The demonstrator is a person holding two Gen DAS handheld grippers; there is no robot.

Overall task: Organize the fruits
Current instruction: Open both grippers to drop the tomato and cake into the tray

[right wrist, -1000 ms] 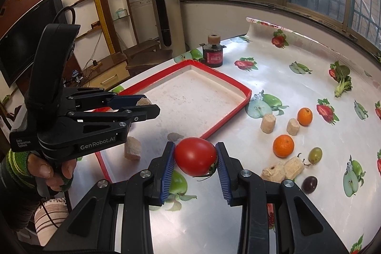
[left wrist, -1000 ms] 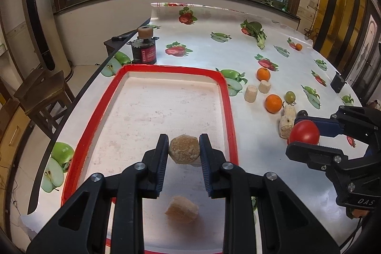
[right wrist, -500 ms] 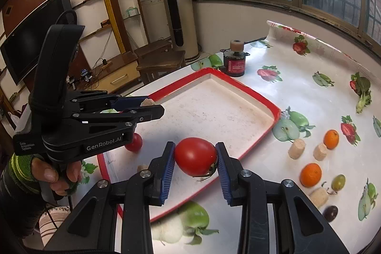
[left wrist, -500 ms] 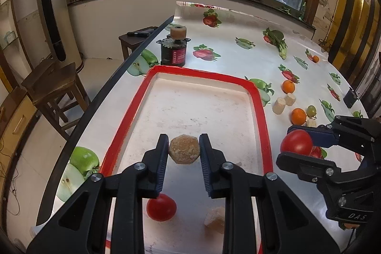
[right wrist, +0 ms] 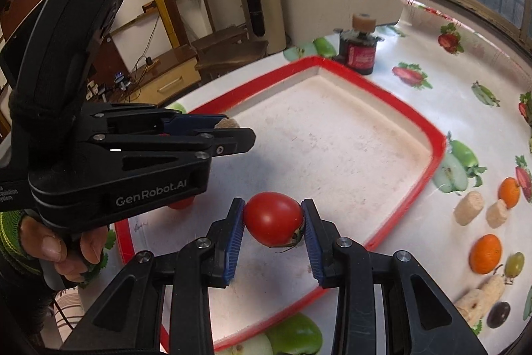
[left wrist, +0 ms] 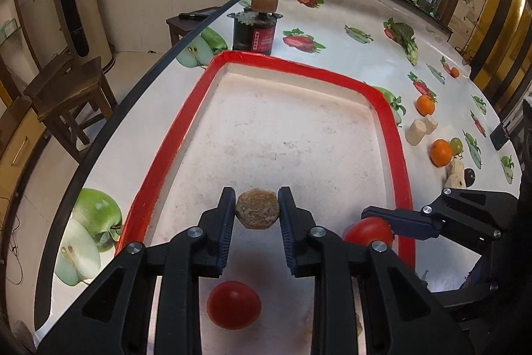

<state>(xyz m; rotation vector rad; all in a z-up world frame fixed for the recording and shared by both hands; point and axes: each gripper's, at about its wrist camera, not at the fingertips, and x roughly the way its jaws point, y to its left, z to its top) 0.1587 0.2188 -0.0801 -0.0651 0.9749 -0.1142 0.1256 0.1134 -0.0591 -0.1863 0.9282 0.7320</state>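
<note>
My left gripper [left wrist: 256, 215] is shut on a brown, lumpy round fruit [left wrist: 257, 212] and holds it above the near end of the red-rimmed white tray [left wrist: 173, 138]. My right gripper [right wrist: 273, 220] is shut on a red tomato [right wrist: 272, 218] above the tray's near part; the tray rim shows in the right wrist view [right wrist: 429, 162]. The right gripper and tomato [left wrist: 367, 232] also show at the right of the left wrist view. A second red tomato [left wrist: 233, 305] lies in the tray below my left gripper. The left gripper [right wrist: 232, 130] appears at the left in the right wrist view.
On the fruit-print tablecloth right of the tray lie two oranges [left wrist: 440, 152] [left wrist: 425, 104], a green grape [left wrist: 456, 145], a dark grape [left wrist: 469, 176] and several beige chunks [left wrist: 415, 135]. A dark jar [left wrist: 254, 34] stands beyond the tray. A wooden stool [left wrist: 66, 88] stands left of the table.
Both grippers have moved left over the tray with their loads. The right gripper with its tomato has come lower and closer to the left gripper. The tomato in the tray has come into view.
</note>
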